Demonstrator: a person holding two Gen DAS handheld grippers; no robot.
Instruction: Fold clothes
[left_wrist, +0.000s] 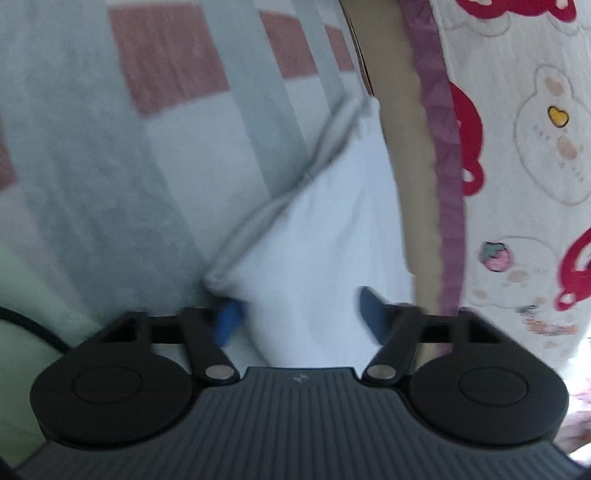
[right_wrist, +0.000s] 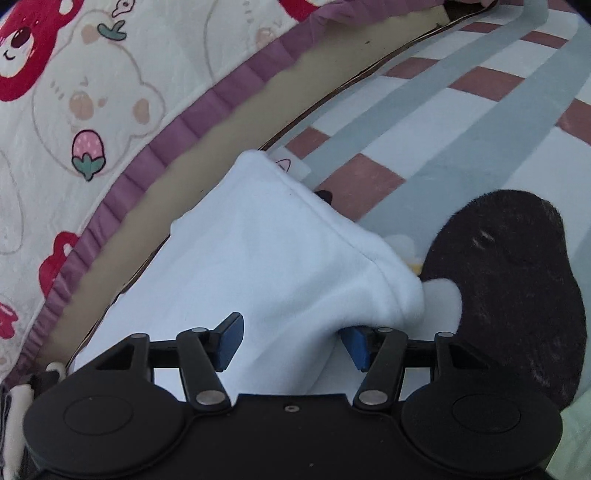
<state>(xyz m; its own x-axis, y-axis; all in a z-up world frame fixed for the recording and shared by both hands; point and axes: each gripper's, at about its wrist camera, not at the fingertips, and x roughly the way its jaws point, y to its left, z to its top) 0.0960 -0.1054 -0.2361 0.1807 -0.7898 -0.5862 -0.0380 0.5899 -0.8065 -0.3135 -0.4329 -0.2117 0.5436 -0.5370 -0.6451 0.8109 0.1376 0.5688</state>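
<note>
Lying on the checked sheet (right_wrist: 480, 122) of grey, white and dusty-red squares, the white garment (right_wrist: 280, 251) runs lengthwise alongside the tan strip (right_wrist: 207, 147) that borders the sheet, its far corner reaching nearly to that strip. In the right wrist view its folded edge slants from that far corner down toward the right gripper (right_wrist: 291, 343), whose blue pads (right_wrist: 231, 341) stand apart with the cloth bunched between them — no clamp on the fabric shows. A dark fuzzy item (right_wrist: 509, 288) lies on the sheet just beside the garment's folded edge, touching or nearly so, and a small white label (right_wrist: 291, 166) peeks out at the far corner. Beyond the tan strip lies a quilt (right_wrist: 92, 92) with bears and strawberries, edged in purple. In the blurred left wrist view the left gripper (left_wrist: 301, 319) also has its jaws apart — garment (left_wrist: 325, 236) fabric lies between the pads, its hemmed edge (left_wrist: 280, 199) slanting away over the sheet (left_wrist: 110, 147).
</note>
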